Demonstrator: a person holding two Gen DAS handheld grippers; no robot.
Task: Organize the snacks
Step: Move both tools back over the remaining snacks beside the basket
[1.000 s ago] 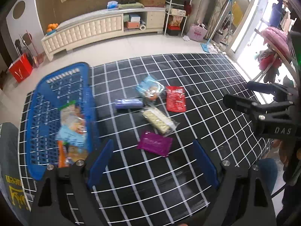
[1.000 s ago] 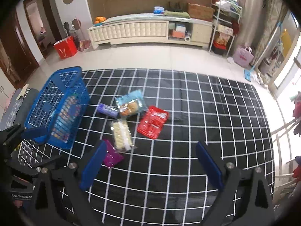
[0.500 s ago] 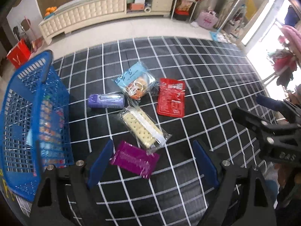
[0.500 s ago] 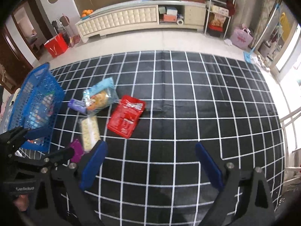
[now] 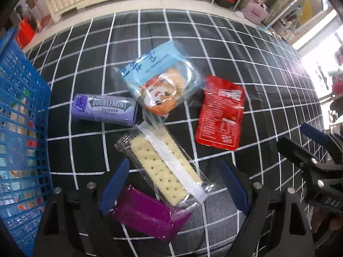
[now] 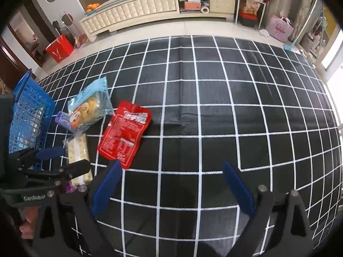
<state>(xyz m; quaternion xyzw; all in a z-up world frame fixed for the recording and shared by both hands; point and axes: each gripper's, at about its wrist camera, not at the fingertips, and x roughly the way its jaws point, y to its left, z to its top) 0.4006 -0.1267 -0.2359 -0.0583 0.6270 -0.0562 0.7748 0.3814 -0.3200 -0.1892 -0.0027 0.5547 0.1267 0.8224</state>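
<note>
Surroundings: a long cream cabinet (image 6: 137, 10) is standing against the far wall, with oranges (image 6: 92, 6) sitting on its left end, a red bag (image 6: 59, 48) on the floor at its left, and a pink bag (image 6: 280, 28) at the right.

Surface: a black grid-patterned cloth (image 6: 235, 111) is covering the tabletop.

Container: a blue basket (image 5: 19, 128) is standing at the left edge, already holding several packets, seen only blurrily through its mesh.

Loose snacks, lying in one cluster:
- purple packet (image 5: 148, 214), lying nearest, between the fingers of the left gripper (image 5: 173, 184), its upper end tucked under the cracker pack;
- cracker pack (image 5: 165, 167), clear wrapper, lying diagonally, reaching into the same gap;
- Doublemint tube (image 5: 103, 109), lying just beside the basket;
- blue-topped pastry bag (image 5: 160, 85), overlapping the tube's right end;
- red pouch (image 5: 220, 113), lying flat to the right, well outside the left gripper's span.

Left gripper: spread wide, gripping nothing, hovering over the purple packet and cracker pack.

Right gripper (image 6: 171, 186): likewise spread and carrying nothing, with the red pouch's lower corner lying just beside its left finger (image 6: 107, 186).

Obscured: in the right wrist view the left gripper is covering most of the purple packet and the lower end of the cracker pack. The pouch's print is too small to read.
</note>
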